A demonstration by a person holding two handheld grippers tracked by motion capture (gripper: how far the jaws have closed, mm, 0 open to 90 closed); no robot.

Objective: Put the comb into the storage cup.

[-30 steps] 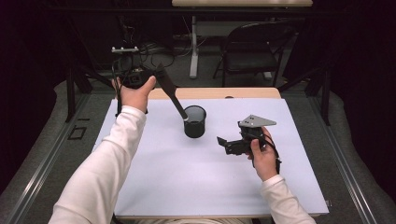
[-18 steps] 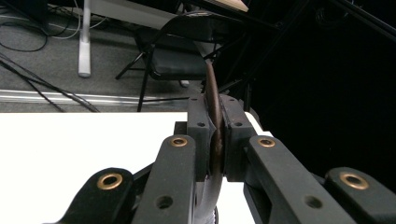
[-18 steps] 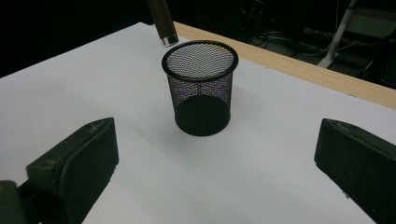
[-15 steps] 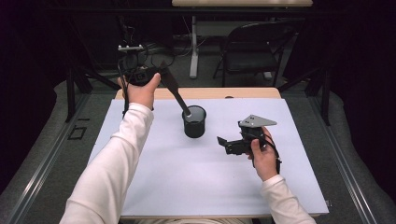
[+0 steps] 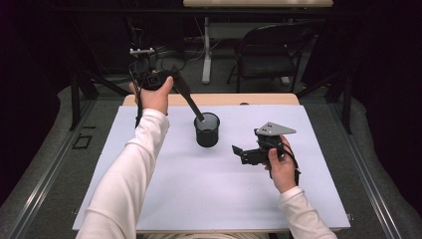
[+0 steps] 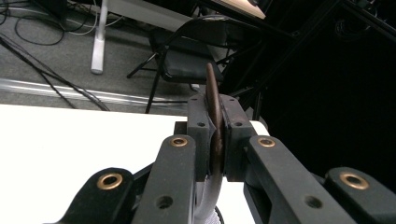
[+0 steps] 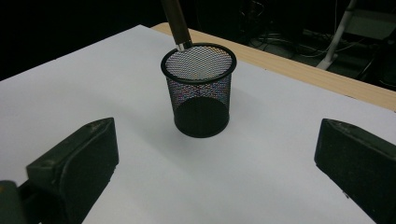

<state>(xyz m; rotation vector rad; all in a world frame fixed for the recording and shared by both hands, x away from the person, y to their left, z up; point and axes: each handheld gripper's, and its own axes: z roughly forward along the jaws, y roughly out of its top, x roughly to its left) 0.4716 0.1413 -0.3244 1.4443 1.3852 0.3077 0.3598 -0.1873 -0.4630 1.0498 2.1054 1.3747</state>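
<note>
My left tool (image 5: 171,82) clamps a long dark brown-handled utensil (image 5: 191,102) slanting to the black wire-mesh cup (image 5: 207,129) on the white table (image 5: 164,199).
My left gripper view shows that grip edge-on; my right tool (image 5: 238,152) gapes empty. The utensil's tip is hidden.

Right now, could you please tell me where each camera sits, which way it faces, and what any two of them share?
High view: above the person's side, facing forward and down on the table; both forearms, left claw and right claw.
Left gripper view: on the left claw, facing a chair; its jaws clamp a dark tool.
Right gripper view: on the right claw, facing the mesh cup; jaws apart.
Shared: high and right gripper views show the cup with the tool's tip entering.
</note>
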